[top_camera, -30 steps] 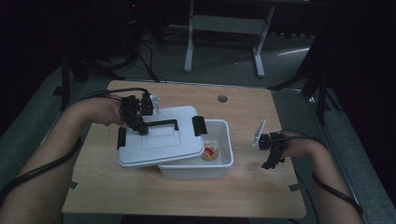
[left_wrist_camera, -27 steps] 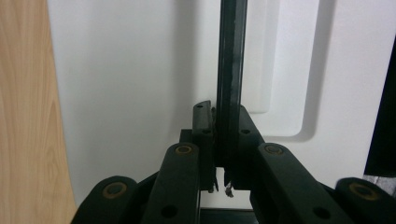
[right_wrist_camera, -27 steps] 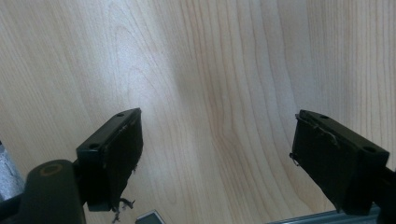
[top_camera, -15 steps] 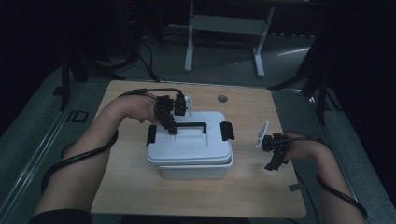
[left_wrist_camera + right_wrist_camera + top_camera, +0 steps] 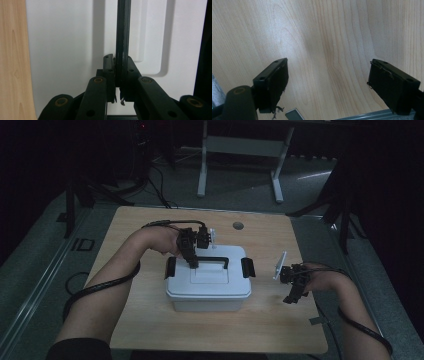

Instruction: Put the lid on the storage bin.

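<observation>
The left claw (image 5: pixel 192 264) clamps the lid's black handle (image 5: pixel 212 261) on the white box (image 5: pixel 207 292); the right claw (image 5: pixel 295 290) gapes.

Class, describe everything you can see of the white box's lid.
The lid is white, smooth, plastic-looking, rectangular with rounded corners and a shallow recessed panel. It lies flat, covering the box mid-table. A black handle spans its top; black latches flank both ends. The left gripper is shut on the handle.

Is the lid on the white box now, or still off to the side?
On. The lid covers the box squarely; the left gripper is clamped on its black handle.
</observation>
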The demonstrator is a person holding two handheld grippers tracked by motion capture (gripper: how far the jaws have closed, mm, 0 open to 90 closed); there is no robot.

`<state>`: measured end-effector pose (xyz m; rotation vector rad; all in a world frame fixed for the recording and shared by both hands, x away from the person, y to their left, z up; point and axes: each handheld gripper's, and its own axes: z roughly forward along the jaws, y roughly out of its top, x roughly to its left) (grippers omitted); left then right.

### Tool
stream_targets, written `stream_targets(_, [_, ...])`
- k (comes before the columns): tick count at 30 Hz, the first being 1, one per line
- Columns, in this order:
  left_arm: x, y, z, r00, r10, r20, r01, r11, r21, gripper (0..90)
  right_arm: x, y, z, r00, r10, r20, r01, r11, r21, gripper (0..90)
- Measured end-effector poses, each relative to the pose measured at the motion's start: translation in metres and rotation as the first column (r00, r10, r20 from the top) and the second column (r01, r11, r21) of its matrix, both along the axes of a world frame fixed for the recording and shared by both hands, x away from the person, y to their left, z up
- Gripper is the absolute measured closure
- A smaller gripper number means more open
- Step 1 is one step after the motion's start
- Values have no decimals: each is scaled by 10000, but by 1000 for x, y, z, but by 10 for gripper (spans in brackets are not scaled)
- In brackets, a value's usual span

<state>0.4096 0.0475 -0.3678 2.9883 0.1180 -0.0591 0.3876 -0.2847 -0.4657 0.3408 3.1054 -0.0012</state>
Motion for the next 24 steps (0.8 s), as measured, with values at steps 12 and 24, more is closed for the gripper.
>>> stream_targets(12, [-2,2,-4,9992,-274,291,272,9996,78,822,1,5,-1,10000,87,6,-87,10000,40,161])
stream_targets(24, [-2,11,-2,9899,336,1377,-285,9988,-390,320,1,7,0,9999,144,39,-144,9999,79,160])
